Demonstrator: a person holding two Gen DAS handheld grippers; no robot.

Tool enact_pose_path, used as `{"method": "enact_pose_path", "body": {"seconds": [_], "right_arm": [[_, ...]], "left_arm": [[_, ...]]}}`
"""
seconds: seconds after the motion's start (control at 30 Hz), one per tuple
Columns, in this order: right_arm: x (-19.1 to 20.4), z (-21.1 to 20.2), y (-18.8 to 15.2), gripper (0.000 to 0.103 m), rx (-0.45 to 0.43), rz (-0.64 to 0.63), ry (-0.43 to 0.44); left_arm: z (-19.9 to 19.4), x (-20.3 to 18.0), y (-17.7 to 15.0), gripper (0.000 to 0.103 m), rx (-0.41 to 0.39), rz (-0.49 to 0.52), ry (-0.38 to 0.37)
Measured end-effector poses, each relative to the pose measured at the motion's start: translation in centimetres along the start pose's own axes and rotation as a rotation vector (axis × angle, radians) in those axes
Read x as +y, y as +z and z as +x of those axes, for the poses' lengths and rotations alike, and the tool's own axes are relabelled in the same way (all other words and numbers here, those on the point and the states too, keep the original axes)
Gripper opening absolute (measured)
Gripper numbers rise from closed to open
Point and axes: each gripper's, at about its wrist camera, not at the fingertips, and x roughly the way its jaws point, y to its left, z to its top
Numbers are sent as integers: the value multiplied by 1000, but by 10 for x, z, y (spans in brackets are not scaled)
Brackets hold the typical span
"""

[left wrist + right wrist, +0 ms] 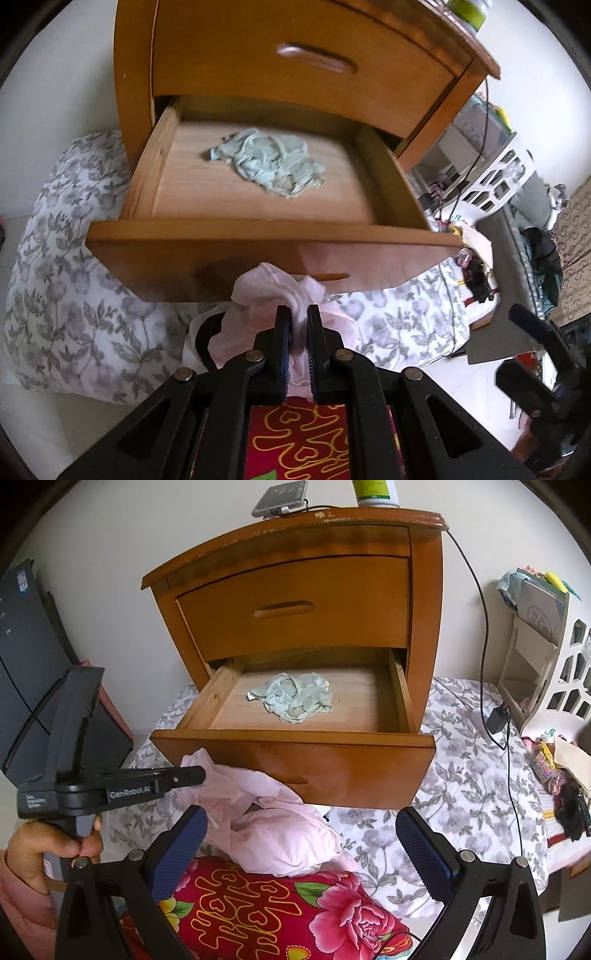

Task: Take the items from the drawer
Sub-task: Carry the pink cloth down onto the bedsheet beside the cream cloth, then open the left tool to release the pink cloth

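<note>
Left wrist view — left tool clamped on a pink garment.
Right tool gapes empty; green cloth lies in the open drawer.

Soft, even daylight fills both fisheye views, shadows faint. The left wrist view is smeared by motion blur across the open drawer; the right stays sharp. Edges bow, corners vignette black.

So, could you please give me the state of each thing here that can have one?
Lower drawer: pulled open.
Upper drawer: shut.
Green garment: crumpled, in the lower drawer.
Pink garment: out, pinched by the left gripper.
Right gripper: open, empty.
</note>
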Motion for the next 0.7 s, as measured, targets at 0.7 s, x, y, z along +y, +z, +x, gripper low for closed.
{"method": "enact_pose_path", "body": {"seconds": [0.7], "right_arm": [[2,16,-2,103,44,-16,-5]], "left_arm": [[52,19,-23,9,121,-9,106]]}}
